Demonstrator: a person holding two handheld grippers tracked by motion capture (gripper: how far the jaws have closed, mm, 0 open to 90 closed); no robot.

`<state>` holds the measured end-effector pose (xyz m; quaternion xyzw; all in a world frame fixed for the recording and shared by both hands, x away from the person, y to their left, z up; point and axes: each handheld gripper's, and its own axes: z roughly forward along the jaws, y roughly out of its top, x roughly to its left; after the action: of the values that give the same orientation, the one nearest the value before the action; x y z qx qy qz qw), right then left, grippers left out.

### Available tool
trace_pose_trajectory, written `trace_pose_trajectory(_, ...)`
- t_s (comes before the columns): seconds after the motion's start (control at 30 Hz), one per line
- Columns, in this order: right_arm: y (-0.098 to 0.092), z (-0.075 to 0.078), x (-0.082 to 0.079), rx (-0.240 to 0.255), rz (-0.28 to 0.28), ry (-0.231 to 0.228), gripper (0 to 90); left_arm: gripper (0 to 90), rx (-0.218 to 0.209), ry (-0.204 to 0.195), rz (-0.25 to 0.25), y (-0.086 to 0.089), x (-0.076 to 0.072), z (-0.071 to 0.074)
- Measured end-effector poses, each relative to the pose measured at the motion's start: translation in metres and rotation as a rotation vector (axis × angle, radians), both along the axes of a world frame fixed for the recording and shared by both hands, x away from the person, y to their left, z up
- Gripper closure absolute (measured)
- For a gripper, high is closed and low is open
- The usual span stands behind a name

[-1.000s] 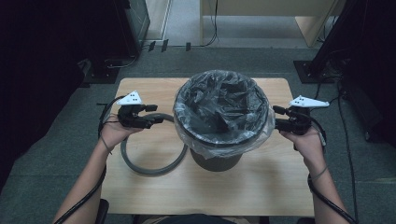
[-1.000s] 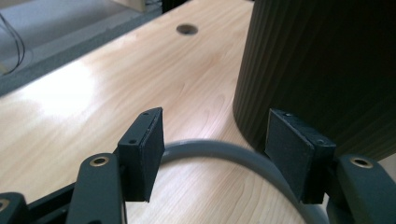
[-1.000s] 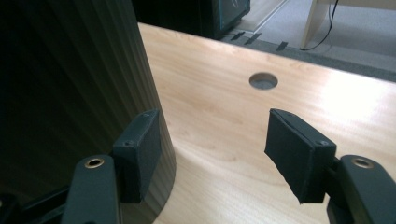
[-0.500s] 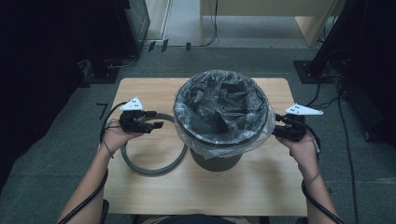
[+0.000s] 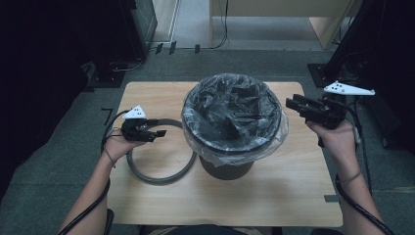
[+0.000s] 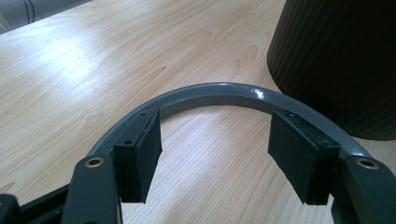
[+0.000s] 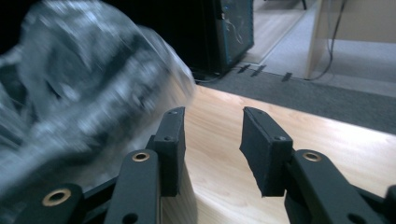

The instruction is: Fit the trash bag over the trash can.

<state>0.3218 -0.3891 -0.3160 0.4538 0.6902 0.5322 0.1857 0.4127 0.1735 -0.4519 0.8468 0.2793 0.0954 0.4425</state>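
Observation:
A dark bin (image 5: 226, 165) lined with a clear plastic bag (image 5: 230, 120) stands mid-table. Left of it a grey ring (image 5: 161, 178) lies flat on the wood. My left gripper (image 5: 159, 133) hovers low over the ring's far arc, jaws open wide; in the left gripper view the grey ring (image 6: 219, 91) curves just under and beyond my left gripper (image 6: 215, 154), beside the bin's ribbed wall (image 6: 336, 60). My right gripper (image 5: 293, 105) is held up at the bin's right rim. Its jaws have just been closing, still open with nothing between them; the bag (image 7: 84, 84) blurs past left of my right gripper (image 7: 212, 135).
The wooden table (image 5: 274, 196) has bare room in front of and to the right of the bin. Grey carpet surrounds it, with dark equipment at the left and right and a pale cabinet (image 5: 274, 14) at the back.
My left gripper has sunk toward the ring. My right gripper dipped, then rose beside the bin's rim, and its jaws have narrowed.

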Motion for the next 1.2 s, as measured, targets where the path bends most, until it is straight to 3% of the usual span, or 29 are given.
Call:
trace_pose_trajectory(0.33,0.026,0.038,0.007,-0.025,0.080,-0.032,64.0,33.4,0.020,0.002,0.032,0.013,0.005,-0.008)
trace_pose_trajectory(0.53,0.050,0.056,0.013,-0.001,0.157,-0.018,64.2,32.9,0.005,-0.001,0.053,0.021,0.007,-0.010)
trace_pose_trajectory(0.7,0.074,0.064,0.017,-0.030,0.227,-0.017,67.7,32.9,0.016,-0.008,0.065,0.026,0.008,-0.012)
trace_pose_trajectory(1.1,0.123,0.071,0.028,-0.073,0.353,-0.015,70.5,33.0,-0.014,0.010,0.110,0.043,0.019,-0.020)
trace_pose_trajectory(1.2,0.136,0.072,0.032,-0.084,0.387,0.005,71.2,33.0,-0.007,0.004,0.116,0.048,0.022,-0.021)
